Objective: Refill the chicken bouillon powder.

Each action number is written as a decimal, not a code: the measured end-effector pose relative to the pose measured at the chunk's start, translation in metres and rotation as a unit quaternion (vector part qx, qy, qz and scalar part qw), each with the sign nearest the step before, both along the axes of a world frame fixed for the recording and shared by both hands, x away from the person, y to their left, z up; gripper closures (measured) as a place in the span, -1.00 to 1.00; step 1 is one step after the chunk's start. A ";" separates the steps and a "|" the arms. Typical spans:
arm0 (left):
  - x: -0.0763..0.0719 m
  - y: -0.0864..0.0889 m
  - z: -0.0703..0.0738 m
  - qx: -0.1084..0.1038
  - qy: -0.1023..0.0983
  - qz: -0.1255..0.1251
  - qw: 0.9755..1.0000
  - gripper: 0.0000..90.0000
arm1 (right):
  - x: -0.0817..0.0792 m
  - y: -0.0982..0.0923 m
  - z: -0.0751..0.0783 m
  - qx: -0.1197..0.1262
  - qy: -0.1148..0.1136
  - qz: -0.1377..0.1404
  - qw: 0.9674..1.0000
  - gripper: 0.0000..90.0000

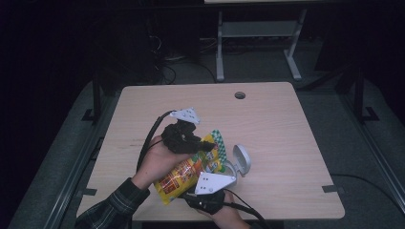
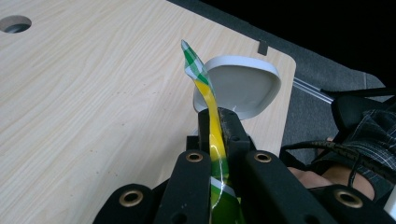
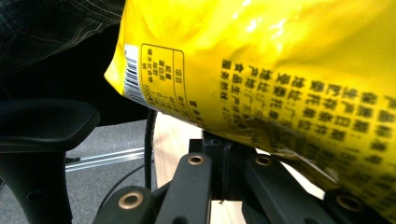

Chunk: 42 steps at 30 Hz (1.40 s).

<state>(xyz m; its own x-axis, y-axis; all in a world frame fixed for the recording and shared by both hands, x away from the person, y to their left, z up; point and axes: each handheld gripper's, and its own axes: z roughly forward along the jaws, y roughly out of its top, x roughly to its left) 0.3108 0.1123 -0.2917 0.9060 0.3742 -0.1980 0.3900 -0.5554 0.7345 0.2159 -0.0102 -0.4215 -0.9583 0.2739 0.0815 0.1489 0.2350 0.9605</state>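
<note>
The table [image 1: 267,124] lies bare beyond both tools, with wide open wood toward its far edge; the near edge runs just under the hands. The left gripper [image 2: 217,123] is clamped on the green-checked top edge of the yellow snack bag [image 1: 188,174]. The right gripper [image 1: 210,188] is closed at the bag's lower end. A white bowl [image 2: 243,86] stands tilted just beyond the left gripper's jaws.

Snack bag [image 1: 188,174] above table [image 1: 267,124] near its front edge, bowl [image 1: 242,159] just right of it
</note>
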 end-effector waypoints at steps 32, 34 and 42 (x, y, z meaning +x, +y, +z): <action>0.006 -0.009 -0.004 0.025 0.019 0.001 0.999 1.00 | -0.002 0.001 0.000 0.005 -0.003 -0.001 1.000 1.00; 0.006 -0.009 -0.004 0.024 0.020 0.002 0.999 1.00 | -0.002 0.001 0.000 0.006 -0.003 -0.001 1.000 1.00; 0.005 -0.012 -0.003 0.030 0.018 0.000 0.999 1.00 | -0.002 0.000 0.001 0.008 -0.004 -0.001 1.000 1.00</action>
